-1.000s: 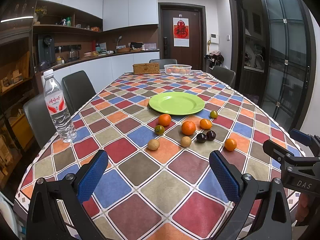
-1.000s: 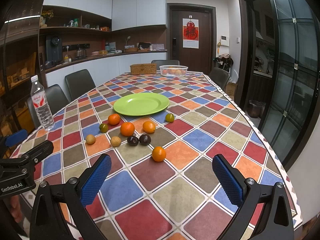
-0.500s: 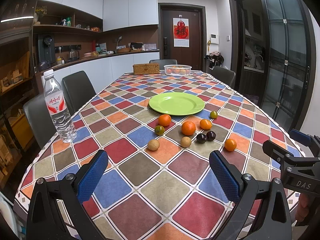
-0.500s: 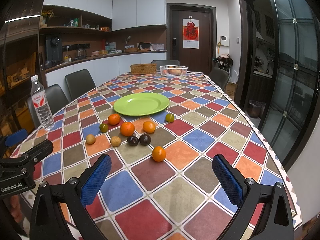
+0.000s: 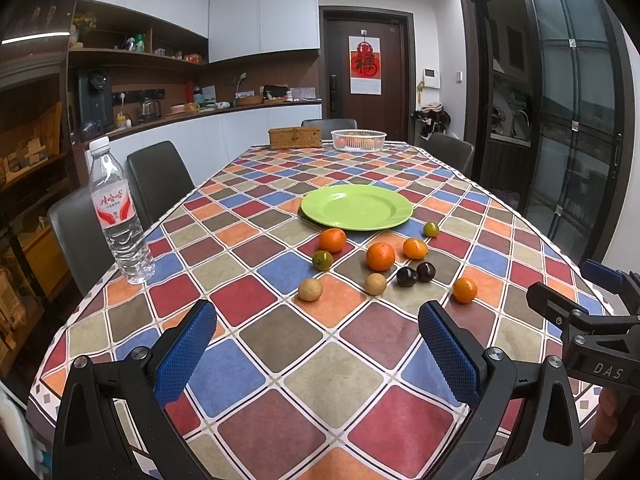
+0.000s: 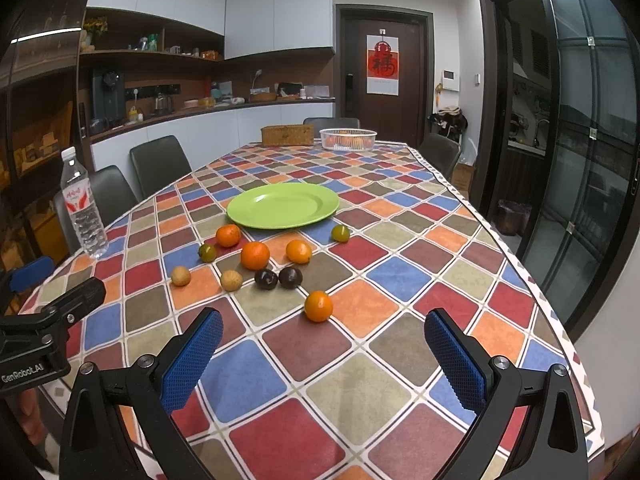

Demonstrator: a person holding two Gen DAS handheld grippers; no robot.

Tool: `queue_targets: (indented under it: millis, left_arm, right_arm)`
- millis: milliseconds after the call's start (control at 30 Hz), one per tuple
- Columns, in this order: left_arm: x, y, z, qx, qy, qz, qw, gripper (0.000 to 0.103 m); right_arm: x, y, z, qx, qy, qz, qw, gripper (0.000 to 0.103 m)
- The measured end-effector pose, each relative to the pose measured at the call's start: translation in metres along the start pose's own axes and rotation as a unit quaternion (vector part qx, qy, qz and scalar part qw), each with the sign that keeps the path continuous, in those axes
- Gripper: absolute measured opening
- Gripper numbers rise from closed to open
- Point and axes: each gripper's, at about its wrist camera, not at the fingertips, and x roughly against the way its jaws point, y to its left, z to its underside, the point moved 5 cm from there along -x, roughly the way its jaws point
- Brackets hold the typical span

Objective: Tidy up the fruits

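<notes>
A bare green plate (image 5: 357, 207) (image 6: 283, 205) lies mid-table. In front of it are scattered several small fruits: oranges (image 5: 380, 256) (image 6: 255, 255), two dark plums (image 5: 407, 277) (image 6: 266, 279), two tan round fruits (image 5: 310, 290) (image 6: 181, 276) and two green ones (image 5: 431, 229) (image 6: 340, 233). One orange (image 6: 318, 306) (image 5: 465, 290) sits nearest. My left gripper (image 5: 318, 350) hovers open over the near table edge, nothing between its blue pads. My right gripper (image 6: 324, 354) is open too, just short of the nearest orange.
A water bottle (image 5: 116, 212) (image 6: 83, 204) stands at the table's left edge. A wicker box (image 5: 295, 138) and a white basket (image 5: 359, 139) holding fruit sit at the far end. Chairs (image 5: 158, 178) line the sides. The checked tablecloth (image 5: 280, 360) covers the table.
</notes>
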Motion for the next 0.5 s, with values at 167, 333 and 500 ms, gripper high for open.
queue_targets:
  millis: [167, 333, 500]
  left_arm:
    - [-0.007, 0.001, 0.002, 0.001, 0.006, 0.0, 1.0, 0.103]
    - [-0.013, 0.002, 0.002, -0.005, 0.002, 0.004, 1.0, 0.103]
    - [-0.024, -0.005, -0.002, -0.024, 0.01, 0.022, 0.9994, 0.102]
  right_arm:
    - [-0.008, -0.001, 0.002, 0.002, 0.007, 0.0, 1.0, 0.102]
    - [-0.011, 0.001, 0.002, 0.009, 0.011, 0.001, 1.0, 0.102]
    - [-0.017, 0.004, 0.0, 0.021, 0.013, 0.004, 1.0, 0.102]
